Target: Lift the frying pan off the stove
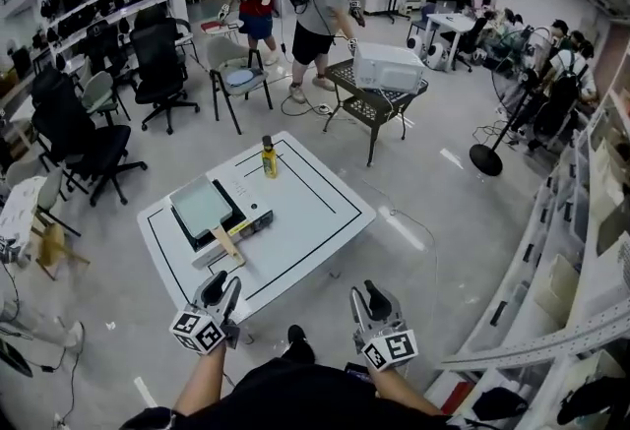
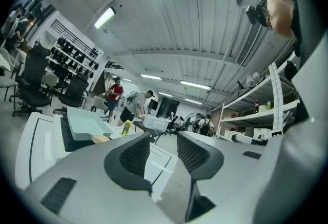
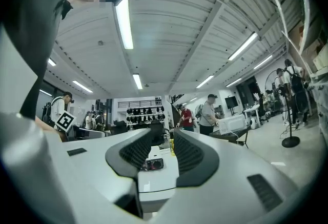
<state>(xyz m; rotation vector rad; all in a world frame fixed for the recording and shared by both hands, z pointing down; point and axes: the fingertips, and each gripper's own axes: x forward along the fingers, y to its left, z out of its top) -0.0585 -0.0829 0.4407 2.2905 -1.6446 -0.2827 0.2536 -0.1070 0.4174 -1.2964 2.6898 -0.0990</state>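
Busy workshop room around you: black chairs (image 1: 157, 64) off to the left, shelving (image 1: 581, 251) down the right, and two people (image 1: 325, 10) standing past a black mesh table (image 1: 374, 101) with a white box (image 1: 387, 66) on it. Right in front of you is the white bench (image 1: 315, 212), marked with a black rectangle outline.

The stove (image 1: 239, 214) is on the bench's left half. The pan (image 1: 201, 205) sits flat on top of it. It's square and pale green, and its wooden handle (image 1: 227, 245) sticks out over the stove's near side toward you. A yellow bottle (image 1: 268, 157) stands upright near the far edge, well apart from the stove.

Your left gripper (image 1: 226, 282) hangs by the bench's near corner, roughly in line with the handle but not touching it. Its jaws are spread apart with nothing between them. The left gripper view only shows bench top through the gap, with the pan off to the left.

Your right gripper (image 1: 365, 293) is further right, short of the bench and over the grey floor (image 1: 453, 221), well apart from the pan. Its jaws are parted too and hold nothing. In the right gripper view you can see the bench edge through the gap.
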